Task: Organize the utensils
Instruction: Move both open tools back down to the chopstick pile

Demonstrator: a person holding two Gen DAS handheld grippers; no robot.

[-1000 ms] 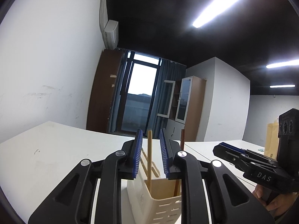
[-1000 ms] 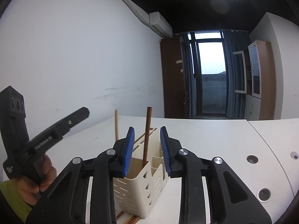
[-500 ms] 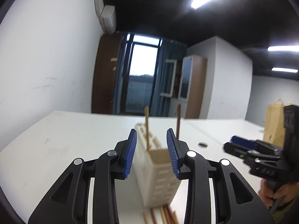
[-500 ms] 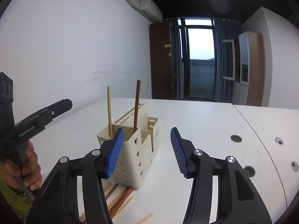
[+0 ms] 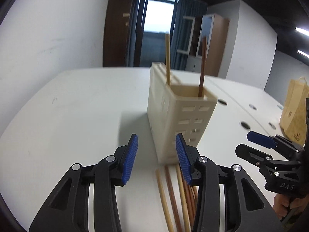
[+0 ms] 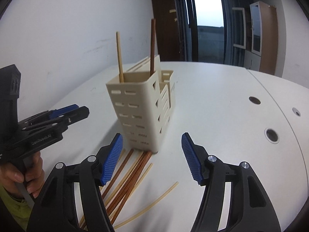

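Cream plastic holder: the utensil holder [image 5: 179, 116] stands upright on the white table [image 5: 77, 106]; slotted walls, several compartments; it serves as landmark for all below.
Pale chopstick: a light wooden chopstick [image 6: 119, 56] stands in the holder's nearest compartment, at its left side as the right wrist camera sees it, leaning slightly.
Dark chopstick: a reddish-brown chopstick [image 6: 152, 45] stands in the same compartment at the opposite side, near upright, well apart from the pale one.
Loose chopsticks: a bundle of pale and brown chopsticks [image 6: 127, 176] lies flat on the table, its far ends touching or just short of the holder's near foot; I cannot tell which. One thin pale stick [image 6: 154, 201] lies apart, curved, to the right of the bundle.
Left gripper: the left gripper [image 5: 156, 156] has its blue pads parted, having just been opening; nothing is pinched. It hangs in front of the holder's near corner, above the bundle's ends.
Right gripper: the right gripper [image 6: 152, 158] has its jaws spread wider, also just opening, empty, pointing down at the holder's base and the bundle.
Hands: a hand [image 6: 23, 174] grips the left tool's handle, left of the holder.
Paper bag: a tan paper bag [image 5: 293, 114] stands well to the holder's right in the left wrist view.
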